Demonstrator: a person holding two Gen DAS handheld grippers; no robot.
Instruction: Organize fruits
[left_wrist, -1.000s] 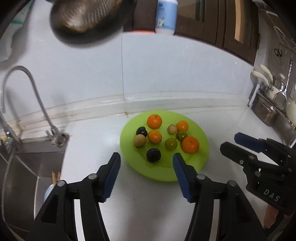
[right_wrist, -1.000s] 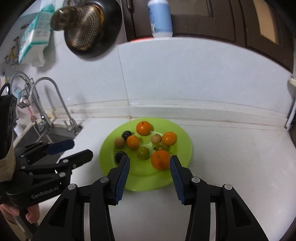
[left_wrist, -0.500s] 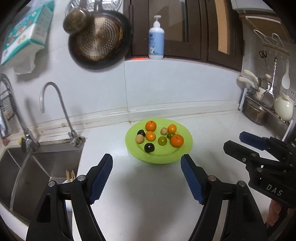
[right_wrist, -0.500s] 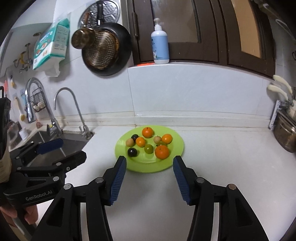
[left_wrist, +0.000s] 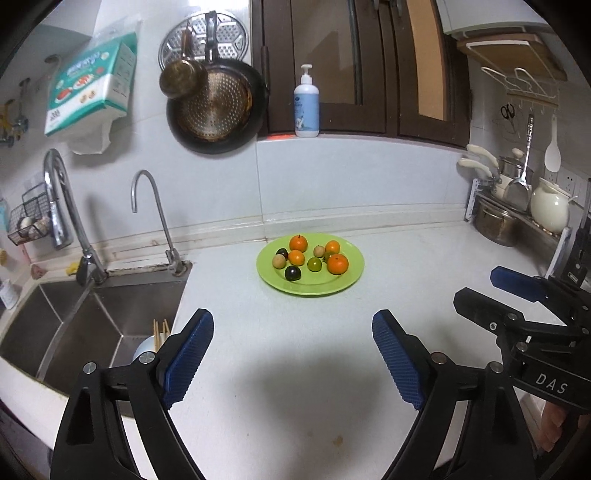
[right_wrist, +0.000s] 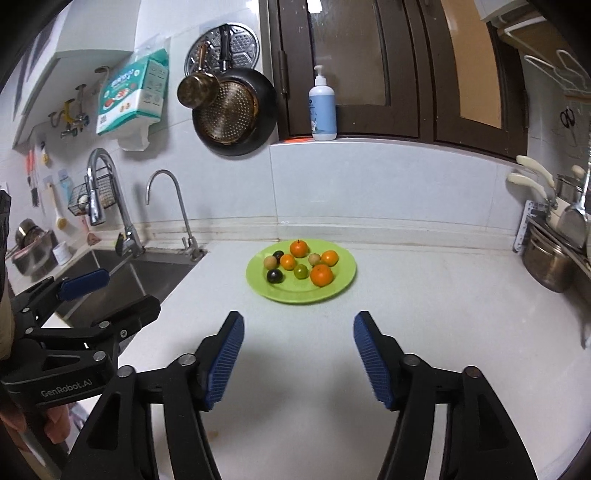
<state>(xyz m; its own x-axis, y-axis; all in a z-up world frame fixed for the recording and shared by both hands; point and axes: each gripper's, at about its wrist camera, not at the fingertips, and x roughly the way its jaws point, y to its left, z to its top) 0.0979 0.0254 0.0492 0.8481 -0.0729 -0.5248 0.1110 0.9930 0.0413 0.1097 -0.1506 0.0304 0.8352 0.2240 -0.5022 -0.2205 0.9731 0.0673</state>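
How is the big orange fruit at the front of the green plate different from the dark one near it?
The big orange fruit is bright orange and the largest on the green plate; the dark fruit is nearly black and clearly smaller. The orange one sits toward the plate's right side, the dark one toward its left. Both are round, lie near the front rim, and are untouched by either gripper.

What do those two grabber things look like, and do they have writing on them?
Both are black plastic with silver screws. The left gripper and the right gripper each have two jaws lined with ridged blue pads. Seen from the side, one says "GenRobot.AI" in white, the other "DAS". No cables show. Bare fingertips peek out behind each handle.
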